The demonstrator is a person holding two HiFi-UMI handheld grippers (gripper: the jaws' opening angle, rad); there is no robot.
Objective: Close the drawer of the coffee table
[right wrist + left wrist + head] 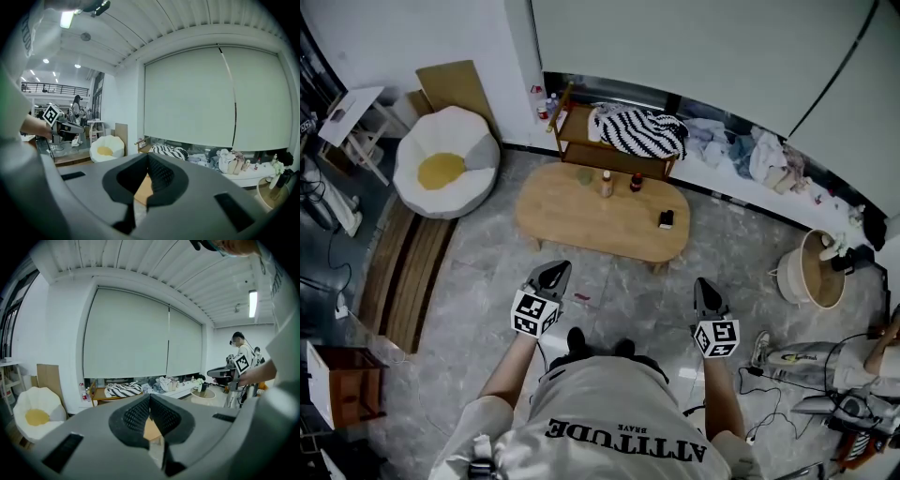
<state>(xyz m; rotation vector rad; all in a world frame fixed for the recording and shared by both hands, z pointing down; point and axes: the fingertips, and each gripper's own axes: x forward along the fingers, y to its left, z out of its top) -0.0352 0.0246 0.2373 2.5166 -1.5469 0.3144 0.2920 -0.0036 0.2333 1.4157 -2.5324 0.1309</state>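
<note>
Your left gripper [554,276] sits at lower centre-left of the frame and your right gripper [706,292] at lower centre-right. Both have their jaws clenched together with nothing between them. The coffee table [572,220] lies mid-frame above them, apart from both, with a bottle [607,184] on top. Its drawer cannot be made out.
</note>
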